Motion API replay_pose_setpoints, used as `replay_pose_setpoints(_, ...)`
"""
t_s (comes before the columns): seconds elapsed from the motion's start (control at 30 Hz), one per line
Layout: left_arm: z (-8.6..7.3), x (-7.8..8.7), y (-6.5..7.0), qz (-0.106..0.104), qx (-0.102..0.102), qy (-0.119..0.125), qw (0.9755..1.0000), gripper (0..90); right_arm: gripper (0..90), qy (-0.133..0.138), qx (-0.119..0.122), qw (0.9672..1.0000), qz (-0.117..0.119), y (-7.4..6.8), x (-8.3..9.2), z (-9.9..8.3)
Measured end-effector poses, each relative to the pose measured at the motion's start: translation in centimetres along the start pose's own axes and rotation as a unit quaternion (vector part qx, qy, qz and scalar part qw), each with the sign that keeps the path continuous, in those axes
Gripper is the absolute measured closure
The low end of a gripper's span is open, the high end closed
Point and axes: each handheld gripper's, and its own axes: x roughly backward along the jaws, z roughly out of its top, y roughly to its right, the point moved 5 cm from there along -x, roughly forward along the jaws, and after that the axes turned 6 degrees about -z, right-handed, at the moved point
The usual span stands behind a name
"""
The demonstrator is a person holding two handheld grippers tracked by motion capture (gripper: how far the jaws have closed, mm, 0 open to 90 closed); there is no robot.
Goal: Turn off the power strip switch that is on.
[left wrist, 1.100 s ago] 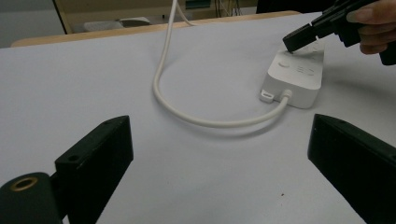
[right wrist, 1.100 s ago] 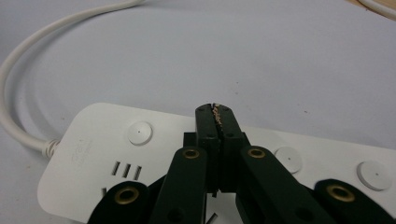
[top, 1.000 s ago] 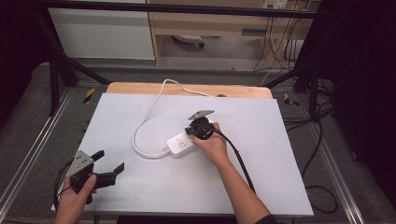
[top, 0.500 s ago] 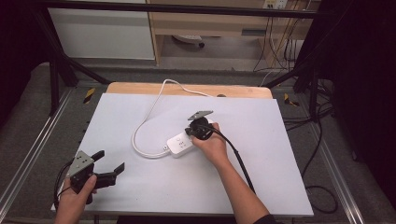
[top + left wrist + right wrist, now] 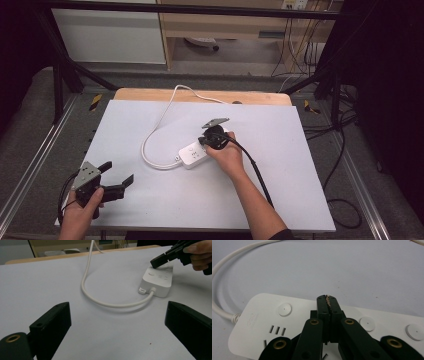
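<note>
White desk (image 5: 150, 200), large and mostly bare. White power strip (image 5: 196, 154) near the middle, its cord (image 5: 155, 131) looping toward the far edge. Right tool (image 5: 328, 301) poised over the strip's top, jaws pressed together on nothing, tips just beside a round switch button (image 5: 285, 309). Left tool (image 5: 116, 181) near the left front corner, jaws spread wide, idle. Probably a button press: best done with closed tips centred on the button, pushing straight down, gently enough not to slide the strip.
</note>
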Motion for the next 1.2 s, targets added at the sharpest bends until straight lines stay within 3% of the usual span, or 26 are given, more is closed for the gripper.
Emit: replay_pose_setpoints(1.2,0.02,0.01,0.10,-0.002,0.001,0.001,1.0000,6.5,90.0,-0.011,0.000,0.9999,-0.006,-0.15,-0.06,0.07)
